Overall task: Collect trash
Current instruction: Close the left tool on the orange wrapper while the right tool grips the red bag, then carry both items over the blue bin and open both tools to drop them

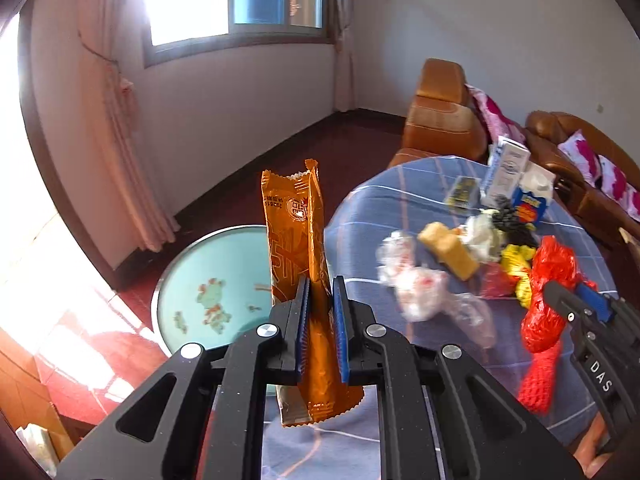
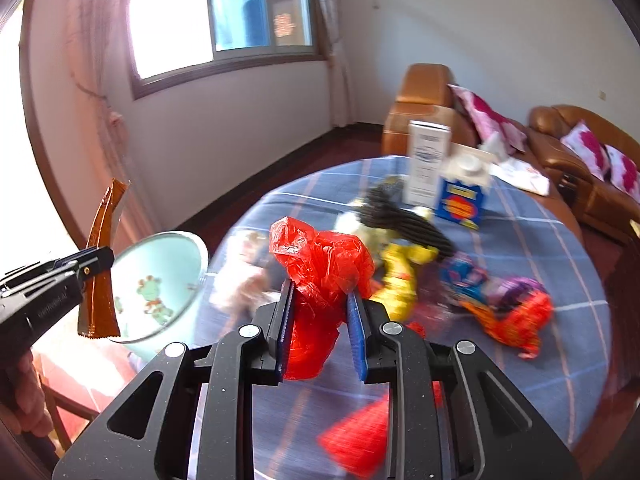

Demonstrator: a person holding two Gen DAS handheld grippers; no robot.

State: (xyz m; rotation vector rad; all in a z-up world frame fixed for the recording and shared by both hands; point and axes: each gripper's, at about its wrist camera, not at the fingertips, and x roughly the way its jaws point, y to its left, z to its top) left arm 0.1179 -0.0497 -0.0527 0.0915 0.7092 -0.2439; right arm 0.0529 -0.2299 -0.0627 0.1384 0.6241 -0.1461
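Fingers of the left gripper (image 1: 320,320) pinch an upright orange wrapper (image 1: 304,248) above the pale green basin (image 1: 192,280) left of the table (image 1: 400,200). The right gripper (image 2: 320,328) clamps a crumpled red plastic bag (image 2: 320,268) over the near table, with scattered trash beyond.

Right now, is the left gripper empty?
No. The left gripper is clamped on an upright orange wrapper, above the green basin.

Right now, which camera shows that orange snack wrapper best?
The left wrist view: the orange wrapper stands centred and sharp in the left gripper, print visible. The right wrist view catches it only side-on and small at the left edge.
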